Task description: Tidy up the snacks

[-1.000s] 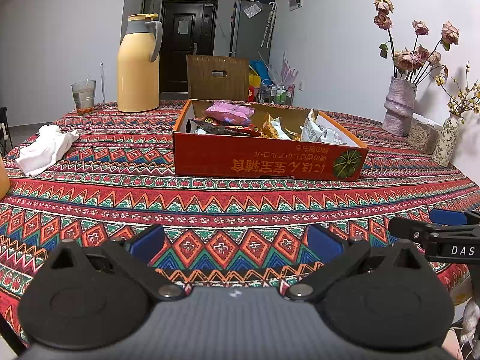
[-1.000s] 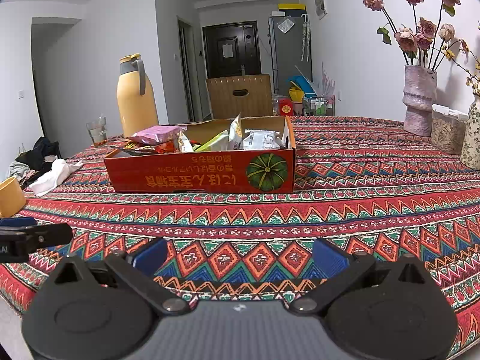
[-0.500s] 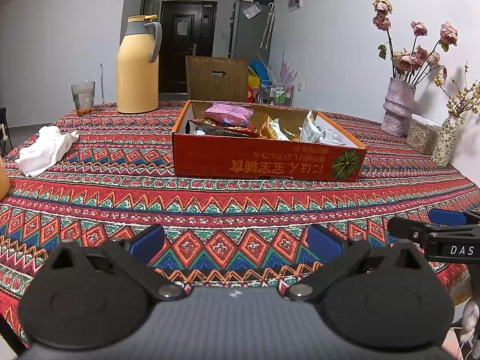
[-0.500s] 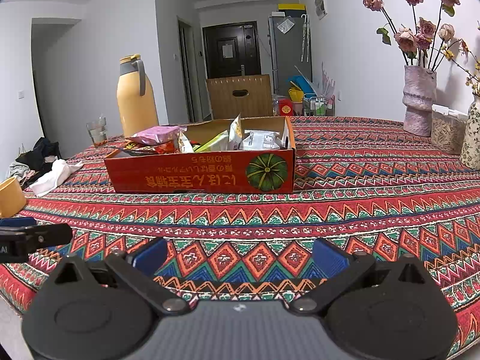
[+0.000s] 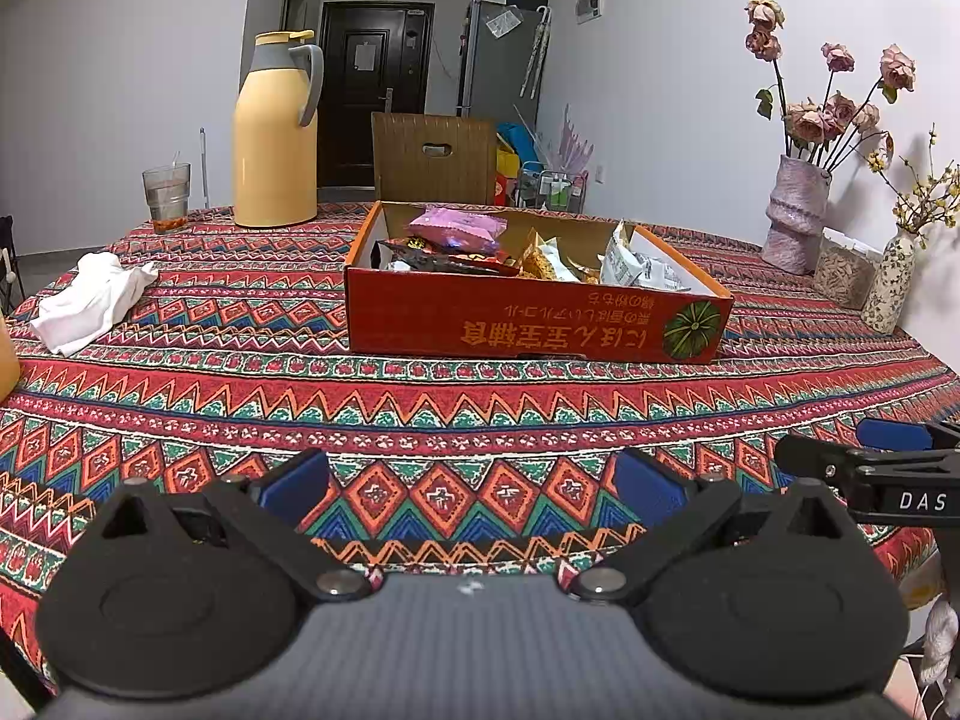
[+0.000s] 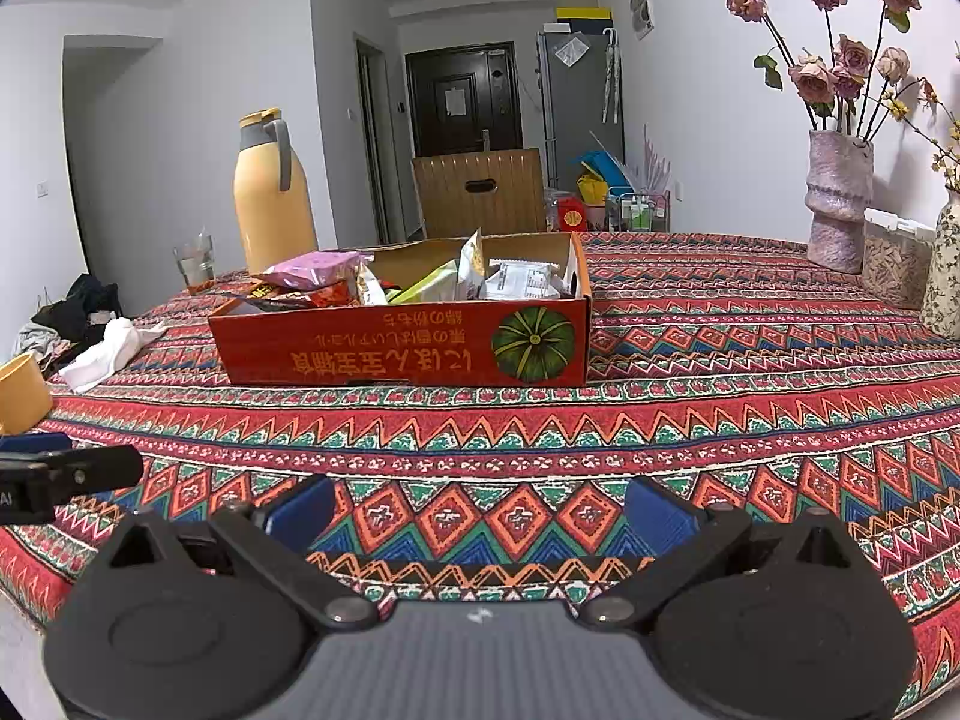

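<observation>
A: Where are the snacks (image 5: 459, 234)?
B: In the red box (image 5: 534, 324) on the bench (image 5: 420, 408), at 12 o'clock.
A: And the grippers?
B: Left gripper (image 5: 471, 483) and right gripper (image 6: 480, 513) are both released, empty

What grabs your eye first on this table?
The orange cardboard box mid-table, heaped with snack packets. Behind it to the left stands a tall yellow thermos; dried roses in a vase stand at the right by the wall. The bright zigzag tablecloth lies under everything.
</observation>
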A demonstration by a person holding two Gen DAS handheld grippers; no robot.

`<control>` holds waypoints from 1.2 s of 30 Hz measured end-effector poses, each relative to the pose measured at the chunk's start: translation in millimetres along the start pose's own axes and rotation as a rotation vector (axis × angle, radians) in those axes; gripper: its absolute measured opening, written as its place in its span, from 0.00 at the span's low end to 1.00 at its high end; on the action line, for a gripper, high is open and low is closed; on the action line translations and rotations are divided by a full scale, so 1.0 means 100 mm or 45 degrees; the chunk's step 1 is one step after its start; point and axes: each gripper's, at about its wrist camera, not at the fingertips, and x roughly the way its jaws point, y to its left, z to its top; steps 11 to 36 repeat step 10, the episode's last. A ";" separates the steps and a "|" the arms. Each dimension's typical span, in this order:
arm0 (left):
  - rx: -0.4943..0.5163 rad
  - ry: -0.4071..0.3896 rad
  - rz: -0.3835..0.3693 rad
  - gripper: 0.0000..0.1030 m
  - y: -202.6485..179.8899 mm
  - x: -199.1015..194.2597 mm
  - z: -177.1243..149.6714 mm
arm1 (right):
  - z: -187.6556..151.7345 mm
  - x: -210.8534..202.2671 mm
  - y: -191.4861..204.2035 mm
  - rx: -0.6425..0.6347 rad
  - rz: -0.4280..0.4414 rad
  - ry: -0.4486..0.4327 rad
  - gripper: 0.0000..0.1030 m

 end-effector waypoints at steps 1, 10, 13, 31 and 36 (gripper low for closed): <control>0.000 0.000 0.000 1.00 0.00 0.00 0.00 | 0.00 0.00 0.00 0.000 0.000 0.000 1.00; 0.006 -0.017 -0.005 1.00 -0.01 -0.01 0.00 | -0.03 0.02 -0.02 0.000 0.002 0.007 1.00; 0.006 -0.017 -0.005 1.00 -0.01 -0.01 0.00 | -0.03 0.02 -0.02 0.000 0.002 0.007 1.00; 0.006 -0.017 -0.005 1.00 -0.01 -0.01 0.00 | -0.03 0.02 -0.02 0.000 0.002 0.007 1.00; 0.006 -0.017 -0.005 1.00 -0.01 -0.01 0.00 | -0.03 0.02 -0.02 0.000 0.002 0.007 1.00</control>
